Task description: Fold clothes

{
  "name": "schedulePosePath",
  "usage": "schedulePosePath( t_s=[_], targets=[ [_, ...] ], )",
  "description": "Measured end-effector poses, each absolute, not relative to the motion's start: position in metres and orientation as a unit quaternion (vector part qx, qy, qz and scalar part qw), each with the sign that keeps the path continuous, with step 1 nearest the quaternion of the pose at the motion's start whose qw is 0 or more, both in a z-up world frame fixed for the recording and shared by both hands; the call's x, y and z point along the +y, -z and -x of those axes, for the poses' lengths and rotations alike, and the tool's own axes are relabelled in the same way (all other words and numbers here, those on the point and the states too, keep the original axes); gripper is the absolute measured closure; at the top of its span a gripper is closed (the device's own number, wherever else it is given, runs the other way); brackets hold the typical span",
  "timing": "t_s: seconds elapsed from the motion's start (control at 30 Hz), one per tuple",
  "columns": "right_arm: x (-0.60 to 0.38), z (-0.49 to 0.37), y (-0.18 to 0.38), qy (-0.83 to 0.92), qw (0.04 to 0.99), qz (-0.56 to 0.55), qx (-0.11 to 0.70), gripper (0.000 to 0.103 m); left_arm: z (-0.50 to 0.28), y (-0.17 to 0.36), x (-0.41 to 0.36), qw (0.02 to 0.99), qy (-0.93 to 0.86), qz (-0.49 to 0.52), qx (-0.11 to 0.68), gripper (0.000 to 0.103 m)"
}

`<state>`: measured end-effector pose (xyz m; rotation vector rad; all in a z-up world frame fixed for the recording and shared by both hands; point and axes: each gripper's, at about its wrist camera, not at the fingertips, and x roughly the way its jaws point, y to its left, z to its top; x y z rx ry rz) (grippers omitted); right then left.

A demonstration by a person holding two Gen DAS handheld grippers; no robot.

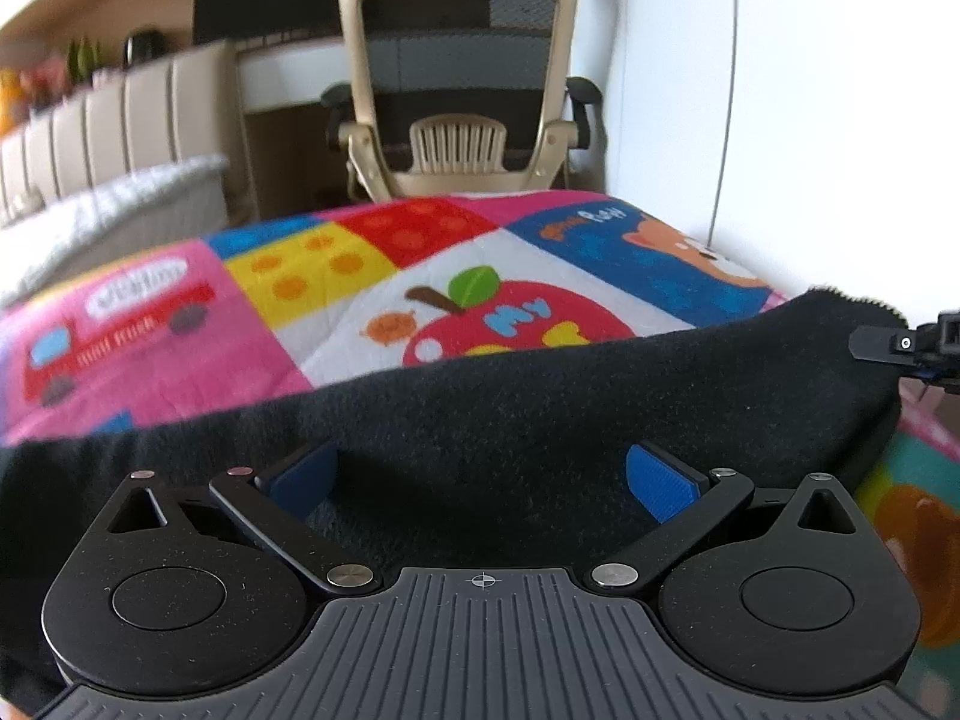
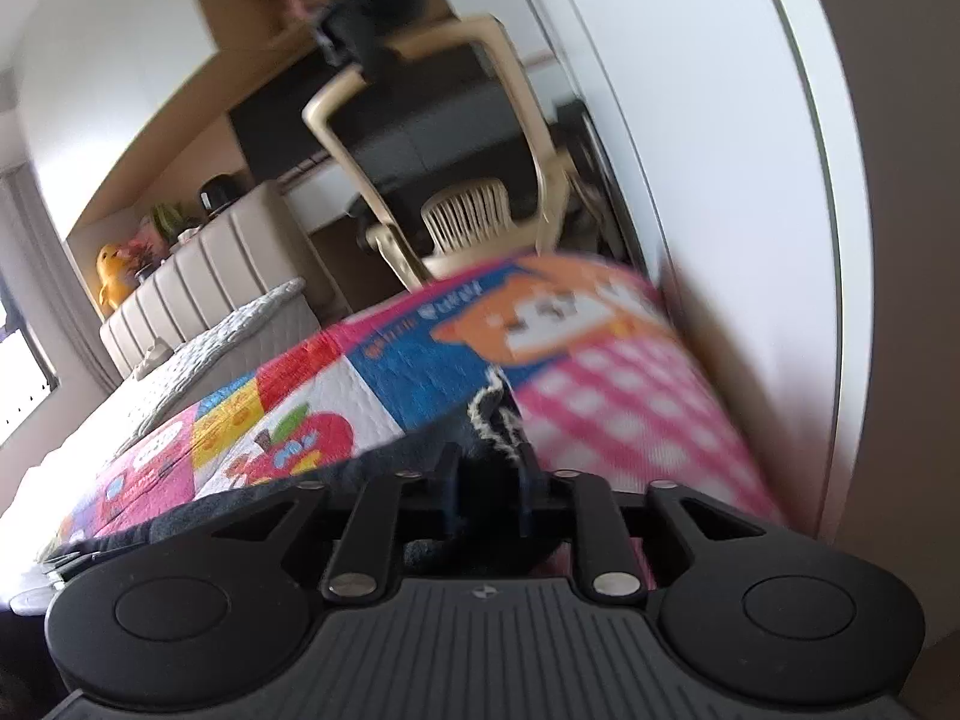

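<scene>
A black fleece garment lies across the near part of a colourful patchwork quilt. My left gripper is open, its blue pads spread wide just above the dark cloth, holding nothing. My right gripper is shut on the garment's frayed corner, lifted a little off the quilt. The right gripper also shows in the left wrist view at the garment's far right corner.
A beige mesh office chair stands beyond the quilt's far edge, before a desk. A white wall runs along the right side. A bed with padded beige headboard lies to the left.
</scene>
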<state>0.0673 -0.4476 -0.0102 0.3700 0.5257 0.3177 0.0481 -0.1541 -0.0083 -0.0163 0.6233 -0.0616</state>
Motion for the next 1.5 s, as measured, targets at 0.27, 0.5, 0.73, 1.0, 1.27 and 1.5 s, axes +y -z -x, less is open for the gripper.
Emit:
schedulePosePath(
  t_s=[0.27,0.5,0.73,1.0,1.27,1.5],
  targets=[
    [-0.484,-0.063,0.028,-0.101,0.899,-0.270,0.329,0.085,-0.046,0.002,-0.137,0.938,0.057,0.072,0.336,0.000],
    [-0.513,-0.049,0.041,-0.100,0.838,-0.417,0.337,0.064,-0.046,0.001,-0.158,0.927,0.026,0.029,0.372,0.000],
    [-0.493,-0.076,0.042,-0.119,0.839,-0.410,0.338,0.074,-0.039,-0.002,-0.160,0.931,0.014,0.045,0.361,0.000],
    [-0.413,-0.054,-0.005,-0.135,0.956,-0.050,0.256,0.088,-0.051,-0.037,-0.177,0.928,0.072,0.087,0.356,0.000],
    [-0.346,-0.023,-0.004,-0.185,0.940,0.186,0.217,0.087,-0.090,-0.064,-0.220,0.932,0.088,0.020,0.352,0.000],
    [-0.327,-0.008,0.003,-0.209,0.925,0.251,0.196,0.083,-0.115,-0.048,-0.252,0.915,0.119,-0.024,0.385,0.000]
  ],
)
